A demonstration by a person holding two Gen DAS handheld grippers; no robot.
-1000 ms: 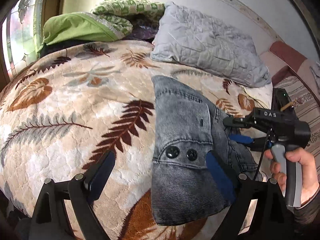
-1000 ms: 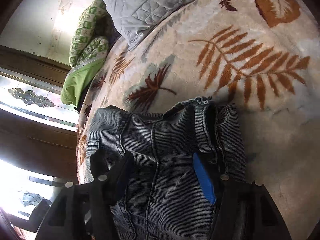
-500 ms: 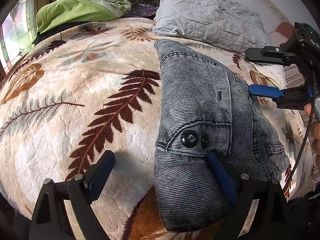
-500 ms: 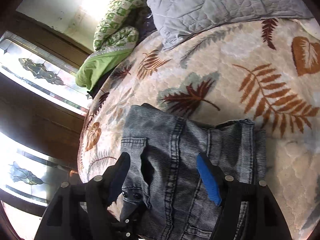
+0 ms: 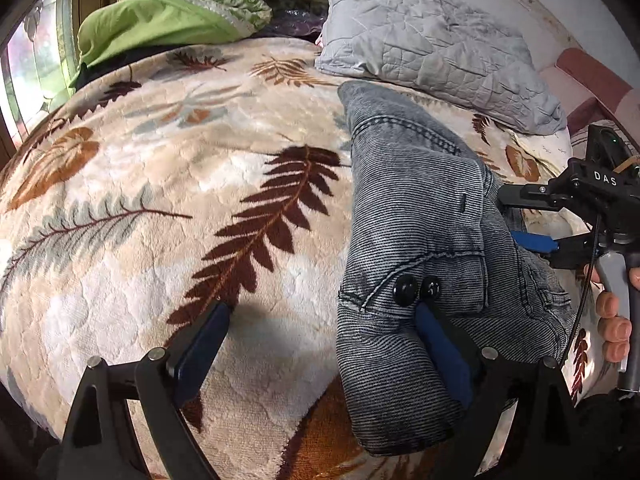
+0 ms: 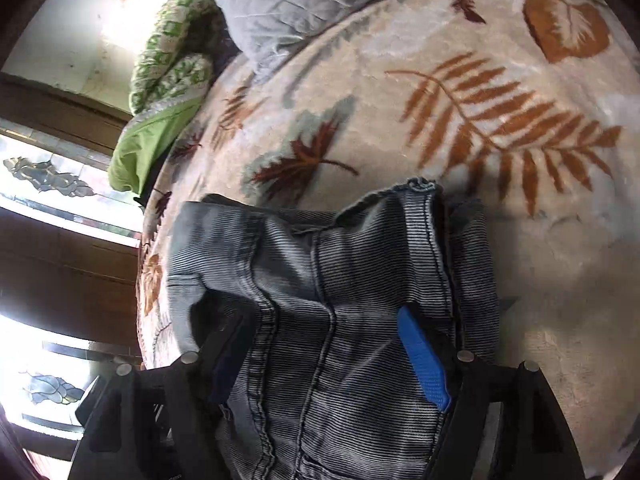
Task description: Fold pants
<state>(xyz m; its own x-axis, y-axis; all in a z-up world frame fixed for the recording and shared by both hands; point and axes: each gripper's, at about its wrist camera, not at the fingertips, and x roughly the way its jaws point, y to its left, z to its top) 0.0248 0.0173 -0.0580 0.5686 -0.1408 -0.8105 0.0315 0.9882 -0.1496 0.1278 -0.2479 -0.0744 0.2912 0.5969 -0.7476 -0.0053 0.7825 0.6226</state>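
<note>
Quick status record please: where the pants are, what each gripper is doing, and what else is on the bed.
surface: leaf-print blanket on a bed
pants: grey denim pants, folded into a compact bundle, lying on the blanket
left gripper: left gripper open wide, one finger over the near end of the pants, the other over the blanket
right gripper: right gripper jaws opening, denim between them, no pad visibly pressing
behind: grey quilted pillow, green bedding
fold: looks nearly done
</note>
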